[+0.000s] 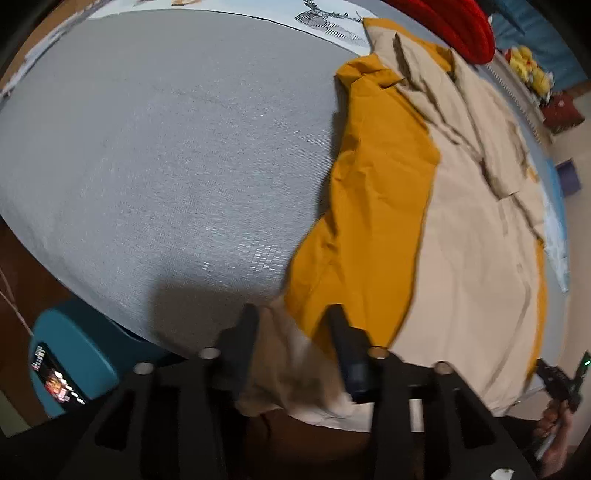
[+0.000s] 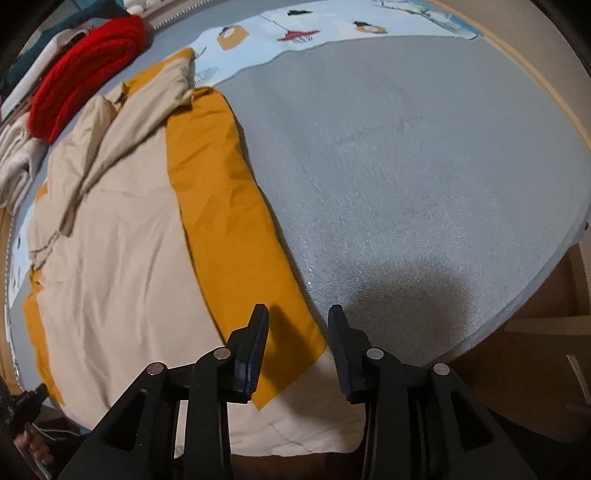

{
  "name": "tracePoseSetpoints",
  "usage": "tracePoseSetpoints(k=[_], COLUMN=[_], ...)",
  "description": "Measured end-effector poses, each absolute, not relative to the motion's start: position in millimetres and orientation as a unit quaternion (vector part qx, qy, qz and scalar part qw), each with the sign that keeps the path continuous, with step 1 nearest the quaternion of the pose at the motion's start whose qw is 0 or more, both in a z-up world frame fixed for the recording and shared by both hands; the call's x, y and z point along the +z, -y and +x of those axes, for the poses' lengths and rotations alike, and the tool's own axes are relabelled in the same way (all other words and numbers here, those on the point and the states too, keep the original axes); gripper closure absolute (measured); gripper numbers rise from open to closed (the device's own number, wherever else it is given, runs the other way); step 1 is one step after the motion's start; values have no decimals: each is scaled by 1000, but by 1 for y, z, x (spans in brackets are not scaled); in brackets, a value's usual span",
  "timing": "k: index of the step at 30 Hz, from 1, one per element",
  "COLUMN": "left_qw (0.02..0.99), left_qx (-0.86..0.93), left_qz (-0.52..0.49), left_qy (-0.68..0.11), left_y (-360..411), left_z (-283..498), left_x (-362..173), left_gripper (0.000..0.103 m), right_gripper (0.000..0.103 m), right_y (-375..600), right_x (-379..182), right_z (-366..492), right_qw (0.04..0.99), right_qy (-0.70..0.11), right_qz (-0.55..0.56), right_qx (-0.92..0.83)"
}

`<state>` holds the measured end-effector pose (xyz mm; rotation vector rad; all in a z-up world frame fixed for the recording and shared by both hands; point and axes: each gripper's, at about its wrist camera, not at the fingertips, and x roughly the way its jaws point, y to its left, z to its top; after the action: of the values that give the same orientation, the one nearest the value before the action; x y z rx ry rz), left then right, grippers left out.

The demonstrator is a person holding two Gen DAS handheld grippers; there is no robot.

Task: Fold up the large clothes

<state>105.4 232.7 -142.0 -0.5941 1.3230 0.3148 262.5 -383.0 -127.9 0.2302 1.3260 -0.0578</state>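
Note:
A large mustard and beige garment (image 1: 424, 192) lies spread flat on a grey bed cover (image 1: 166, 147). My left gripper (image 1: 293, 317) points down over the garment's near hem at the bed edge. Its jaws stand apart with loose cream fabric (image 1: 291, 362) between them, not pinched. My right gripper (image 2: 297, 314) stands open over the near mustard corner (image 2: 291, 332) of the same garment (image 2: 122, 236). That corner lies flat under the gap, partly over the grey bed cover (image 2: 424, 166). Each view shows the other gripper small at its bottom corner.
A red knitted item (image 2: 85, 70) and pale folded cloth (image 2: 14, 162) lie at the bed's far end, near yellow soft toys (image 1: 528, 66). A light-blue printed sheet (image 2: 295, 33) shows past the grey cover. A teal object with a lit screen (image 1: 62, 373) sits below the bed edge.

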Motion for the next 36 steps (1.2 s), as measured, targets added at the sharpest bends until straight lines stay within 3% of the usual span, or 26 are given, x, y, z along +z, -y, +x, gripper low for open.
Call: tracePoseSetpoints(k=[6,8,10,11,13,14,15,19,22,25,27,30,31,32,33,35,36], left_qw=[728,731,736,744,765,769,766,717,717,720,717,718,720,724,726,740,746], left_qx=[143,135,118,119,136,138,139,107,123,128,132,133,131,127,123,122,122], left_qz=[-262,-245,-223,-220,-244,-267,-277,-283,-286,-300,-286,-255,-243,-229,-223,-211,-206], left_qy=[-618,-623,-628,-619,-581,-564,-563,-628,-623,-613,-622,-634,-637,-638,-639,-627,-622], left_y=[-231,-223,-213,-212,-220,-224,-226,-218,-221,-226,-222,-215,-211,-206,-202,-198,-197], left_z=[111,113,113,109,94,84,79,83,85,85,88,94,96,98,100,99,98], left_x=[-151,-151,-148,-140,-119,-111,-109,-143,-145,-143,-148,-153,-153,-153,-152,-143,-138], left_gripper=[63,85,97,98,98,98,98,97,88,73,72,72,72,86,95,99,99], right_gripper=[60,60,60,60,77,90,94,95,94,80,70,70,70,71,79,95,97], right_y=[381,381,381,381,380,381,382,387,388,386,379,374,373,371,370,363,363], right_x=[-155,-155,-155,-155,-151,-147,-143,-133,-137,-148,-154,-154,-154,-154,-153,-151,-146], right_z=[263,263,262,262,261,257,255,252,250,249,250,249,249,249,248,248,248], right_qw=[748,749,751,752,754,756,760,770,763,757,750,751,751,751,752,754,758], right_qy=[-655,-654,-652,-651,-648,-645,-638,-625,-633,-646,-657,-658,-658,-658,-658,-655,-650], right_qz=[100,100,101,101,106,111,119,127,126,94,68,48,46,47,44,43,45], right_qx=[-25,-24,-22,-22,-17,-12,-6,-12,-25,-36,-37,-35,-34,-34,-31,-20,-17])
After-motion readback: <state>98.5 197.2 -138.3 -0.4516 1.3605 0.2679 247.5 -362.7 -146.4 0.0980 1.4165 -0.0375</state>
